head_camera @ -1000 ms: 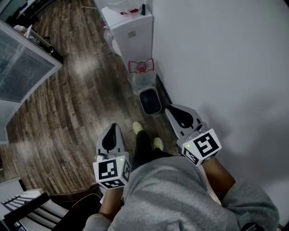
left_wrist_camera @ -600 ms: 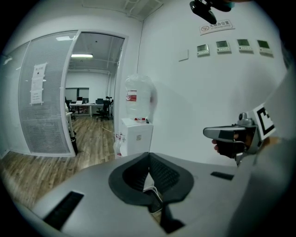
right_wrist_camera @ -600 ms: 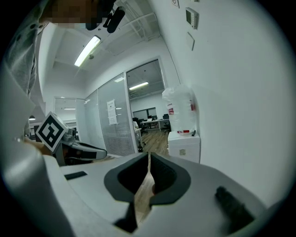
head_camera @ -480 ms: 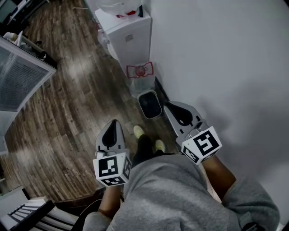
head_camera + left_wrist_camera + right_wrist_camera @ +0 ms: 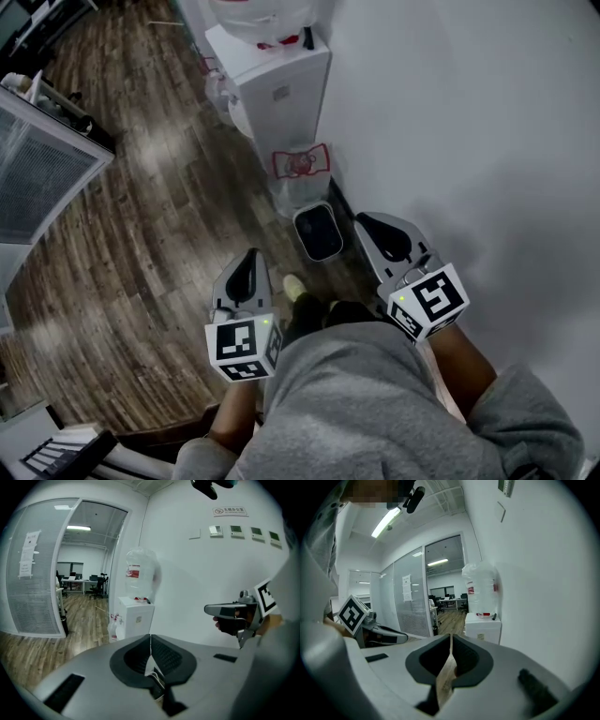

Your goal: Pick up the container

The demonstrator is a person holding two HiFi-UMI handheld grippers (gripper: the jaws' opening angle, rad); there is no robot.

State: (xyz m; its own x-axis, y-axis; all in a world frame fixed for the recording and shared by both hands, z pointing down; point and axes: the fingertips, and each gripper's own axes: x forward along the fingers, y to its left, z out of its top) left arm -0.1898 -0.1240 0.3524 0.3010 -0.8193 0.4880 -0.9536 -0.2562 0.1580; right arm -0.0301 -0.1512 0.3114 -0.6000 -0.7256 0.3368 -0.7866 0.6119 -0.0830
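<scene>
— Closer than a second ago: the container [image 5: 317,232] and the white water dispenser [image 5: 277,84] both sit lower in the head view, nearer my two grippers, and my left gripper [image 5: 250,255] has drifted a little toward the wall [image 5: 469,141].

— Where exactly is the container?

— On the wood floor [image 5: 141,216], at the floor's edge along that white wall. It is dark-rimmed with its open side up. In the head view it shows just ahead of my right gripper [image 5: 361,221]. Neither gripper touches it.

— What crowds it?

— A clear bin [image 5: 300,173] with a red print on it stands just beyond it, between it and the water dispenser, which carries a big water bottle [image 5: 258,14]. The wall runs right along its far side. My shoes [image 5: 293,286] stand just short of it on the near side. A glass partition [image 5: 37,164] with blinds stands well apart, toward the floor's left side.

— And your fingers?

— Both pairs are pressed together, each seam closed, with nothing gripped. Each gripper view looks past its own closed jaws toward the dispenser and catches the other gripper off to one side.
</scene>
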